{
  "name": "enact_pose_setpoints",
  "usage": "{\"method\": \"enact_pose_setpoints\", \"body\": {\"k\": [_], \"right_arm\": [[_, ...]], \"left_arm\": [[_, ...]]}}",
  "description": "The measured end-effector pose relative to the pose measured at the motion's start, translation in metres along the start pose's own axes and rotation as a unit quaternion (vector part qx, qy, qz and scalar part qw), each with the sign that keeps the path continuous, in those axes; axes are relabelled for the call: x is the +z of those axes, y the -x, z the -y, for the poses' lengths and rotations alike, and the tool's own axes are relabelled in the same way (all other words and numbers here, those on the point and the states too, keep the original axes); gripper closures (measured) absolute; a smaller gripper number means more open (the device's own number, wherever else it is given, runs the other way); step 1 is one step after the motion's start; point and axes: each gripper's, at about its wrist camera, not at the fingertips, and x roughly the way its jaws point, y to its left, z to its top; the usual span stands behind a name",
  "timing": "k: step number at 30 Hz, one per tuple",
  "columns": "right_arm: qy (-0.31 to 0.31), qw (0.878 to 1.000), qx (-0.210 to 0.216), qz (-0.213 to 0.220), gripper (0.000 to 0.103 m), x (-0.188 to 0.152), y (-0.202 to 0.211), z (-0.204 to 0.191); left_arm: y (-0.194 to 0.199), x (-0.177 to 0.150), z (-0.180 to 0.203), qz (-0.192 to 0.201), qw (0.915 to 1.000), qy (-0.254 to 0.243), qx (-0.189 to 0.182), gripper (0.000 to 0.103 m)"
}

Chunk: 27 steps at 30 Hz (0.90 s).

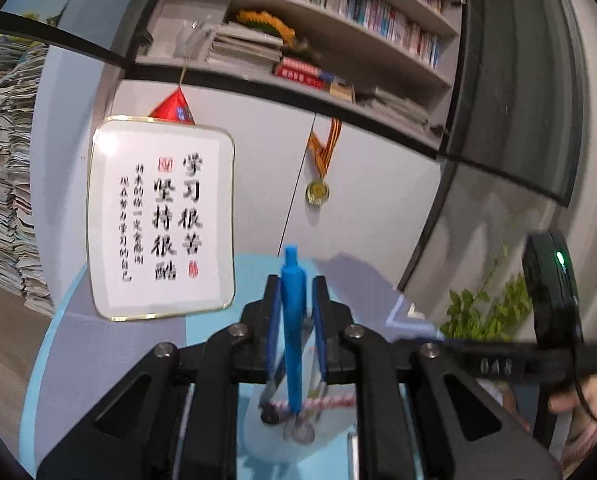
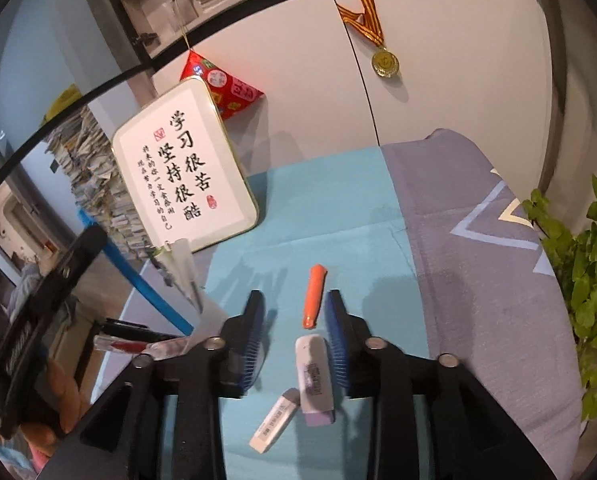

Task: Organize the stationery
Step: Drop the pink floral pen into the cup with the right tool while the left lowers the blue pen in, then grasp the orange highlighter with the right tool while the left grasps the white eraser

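The left tongs (image 1: 294, 300) grip a blue pen (image 1: 293, 320) between their pads, holding it upright over a clear pen cup (image 1: 298, 428) that already holds other pens, though blur hides how many. In the right wrist view the same pen (image 2: 138, 276) slants down into the cup (image 2: 214, 316) at the bench's left edge. The right tongs (image 2: 294, 336) stand open above the teal mat (image 2: 330, 208). Between their fingers lie an orange marker (image 2: 315, 296) and, nearer, a white-and-purple eraser (image 2: 316, 380), which sits close against the right finger; whether it touches is unclear. A white eraser (image 2: 275, 420) lies just left of it. A framed calligraphy board (image 2: 186, 168) leans at the back.
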Motion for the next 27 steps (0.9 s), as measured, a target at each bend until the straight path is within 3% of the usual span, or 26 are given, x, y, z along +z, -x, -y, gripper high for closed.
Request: {"method": "enact_pose_setpoints", "body": {"k": [2,4,8,11,13,16,22,24,27], "right_arm": [[0.0,1.0,-0.009,-0.027,0.052,0.007,-0.013,0.002],[0.002,0.998,-0.015,-0.06,0.052,0.013,-0.03,0.004],[0.045,0.991,-0.061,-0.108,0.053,0.02,-0.067,0.0],[0.065,0.988,-0.06,-0.126,0.059,0.021,-0.087,-0.004],[0.063,0.988,-0.053,-0.13,0.059,0.023,-0.097,-0.003],[0.06,0.987,-0.062,-0.134,0.061,0.026,-0.109,-0.001],[0.053,0.987,-0.052,-0.144,0.061,0.029,-0.128,0.0],[0.058,0.986,-0.051,-0.149,0.07,0.027,-0.134,0.0],[0.072,0.985,-0.052,-0.151,0.072,0.025,-0.14,-0.002]], "left_arm": [[0.003,-0.004,0.0,-0.012,0.9999,-0.002,-0.002,0.061],[0.012,-0.007,0.002,-0.008,0.9999,-0.009,0.004,0.054],[0.036,-0.01,0.012,0.01,0.9988,-0.047,0.008,0.054],[0.05,-0.016,0.021,0.005,0.9969,-0.078,-0.005,0.054],[0.052,-0.025,0.028,-0.021,0.9943,-0.097,-0.038,0.054],[0.038,-0.048,0.042,-0.093,0.9842,-0.13,-0.076,0.054],[-0.009,-0.095,0.062,-0.2,0.9622,-0.163,-0.088,0.06],[-0.017,-0.102,0.064,-0.209,0.96,-0.167,-0.083,0.06],[-0.029,-0.108,0.065,-0.216,0.9585,-0.176,-0.059,0.06]]}}
